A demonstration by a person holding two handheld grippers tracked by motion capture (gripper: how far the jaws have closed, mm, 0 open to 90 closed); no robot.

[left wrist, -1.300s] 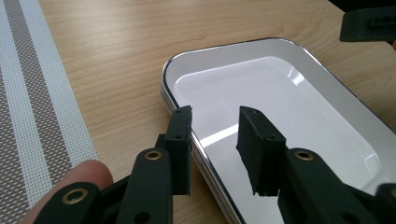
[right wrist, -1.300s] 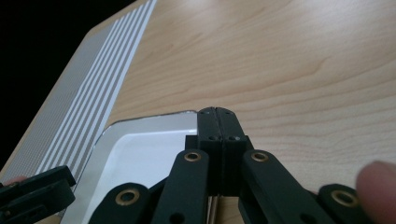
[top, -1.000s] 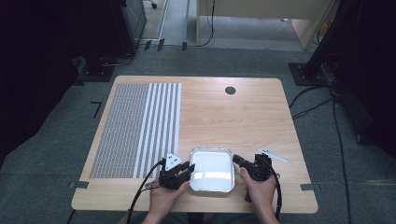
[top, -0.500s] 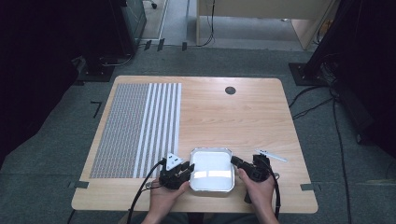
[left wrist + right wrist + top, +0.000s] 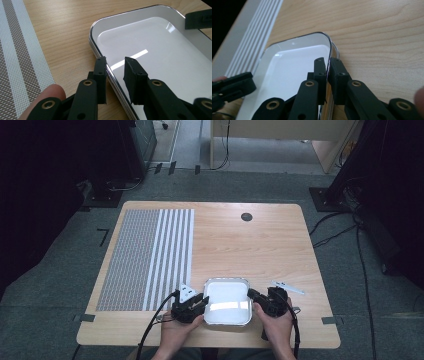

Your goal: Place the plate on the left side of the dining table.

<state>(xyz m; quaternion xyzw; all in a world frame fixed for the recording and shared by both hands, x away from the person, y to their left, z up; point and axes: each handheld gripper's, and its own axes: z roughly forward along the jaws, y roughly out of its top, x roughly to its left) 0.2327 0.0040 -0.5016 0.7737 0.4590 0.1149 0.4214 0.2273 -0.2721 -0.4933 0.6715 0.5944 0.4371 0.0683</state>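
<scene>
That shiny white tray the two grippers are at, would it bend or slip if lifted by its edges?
The tray looks like rigid metal with a rolled rim, so it probably stays stiff. Its glossy finish reflects light, so it may slip. The right gripper pinches only the thin rim, so it might tilt.

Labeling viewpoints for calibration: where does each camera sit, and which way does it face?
High view: fixed above the near table edge, looking forward and down at the table; both forearms, left gripper and right gripper enter from the bottom.
Left gripper view: rides the left gripper, looking along its fingers straddling the tray rim.
Right gripper view: rides the right gripper, fingers pinching the tray's opposite rim.
Shared: all three show the white tray and the striped mat.
</scene>
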